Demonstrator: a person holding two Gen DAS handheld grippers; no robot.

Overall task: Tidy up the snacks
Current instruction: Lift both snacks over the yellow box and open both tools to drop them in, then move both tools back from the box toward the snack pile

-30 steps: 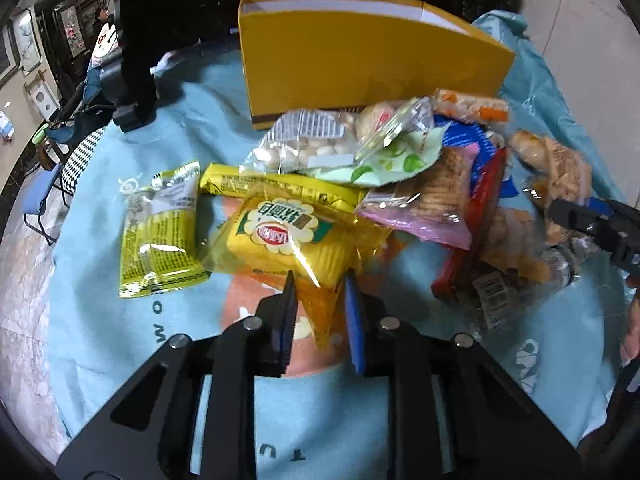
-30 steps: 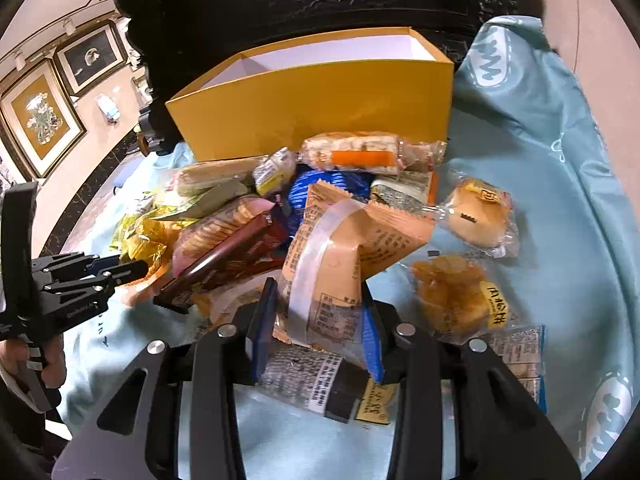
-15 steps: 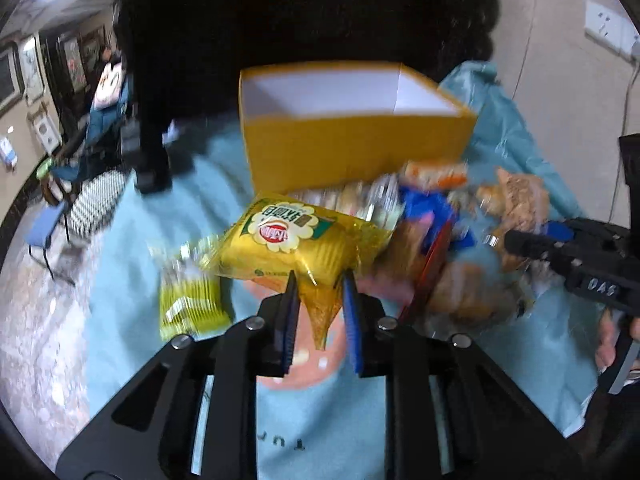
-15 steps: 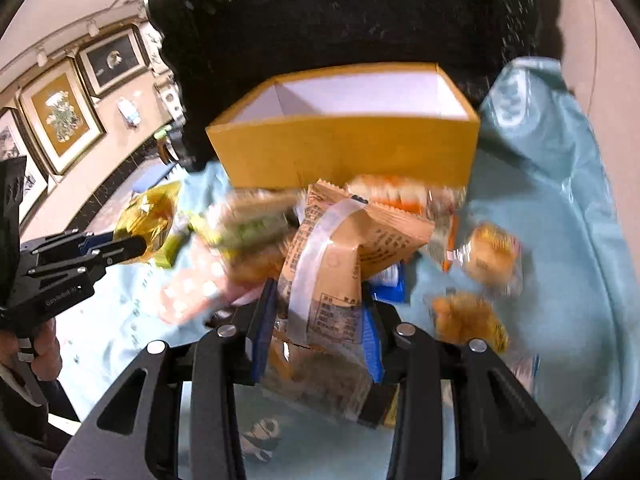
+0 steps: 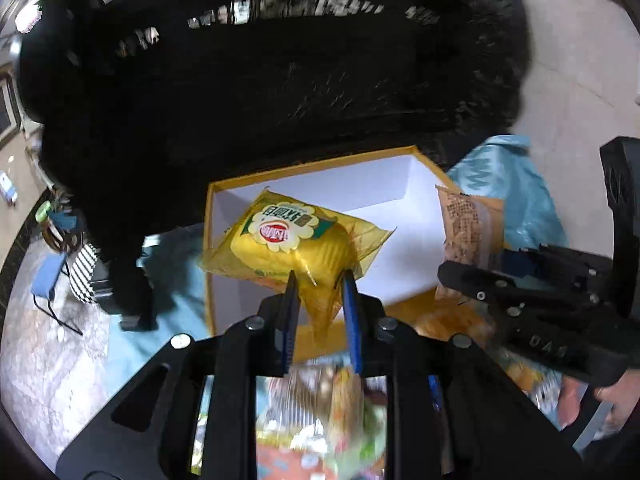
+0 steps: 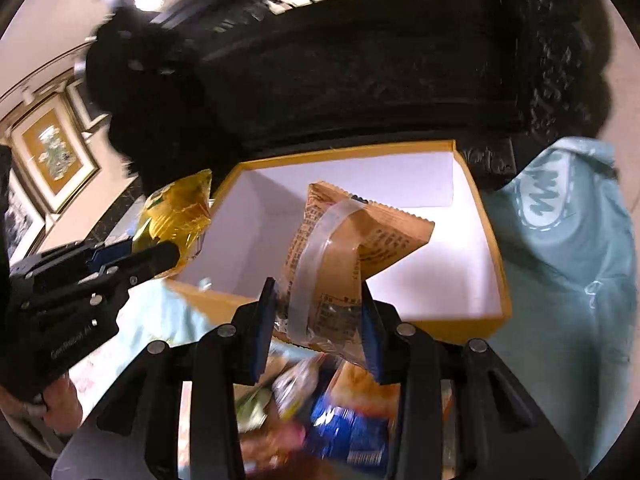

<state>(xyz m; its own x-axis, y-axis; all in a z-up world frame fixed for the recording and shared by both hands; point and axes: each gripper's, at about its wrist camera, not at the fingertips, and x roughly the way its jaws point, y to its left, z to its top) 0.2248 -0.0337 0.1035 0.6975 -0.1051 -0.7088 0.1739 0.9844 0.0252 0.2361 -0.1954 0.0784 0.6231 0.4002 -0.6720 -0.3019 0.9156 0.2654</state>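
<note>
An open yellow cardboard box with a white inside [image 5: 384, 196] [image 6: 460, 240] stands on a pale blue printed cloth [image 6: 568, 280]; nothing lies on the part of its floor that shows. The left gripper [image 5: 320, 280] is clamped on the crinkled tail of a clear yellow plastic snack packet with a red and white flower logo [image 5: 288, 240], held above the box's left half. The right gripper [image 6: 318, 292] pinches a tan paper-look snack packet with a clear window strip and small dark print [image 6: 344, 248] over the box's middle. Below both grippers lies a blurred heap of mixed snack wrappers [image 6: 344, 424]. Behind the box rises dark carved furniture [image 6: 380, 60]; framed pictures [image 6: 52, 156] hang on a cream wall.
</note>
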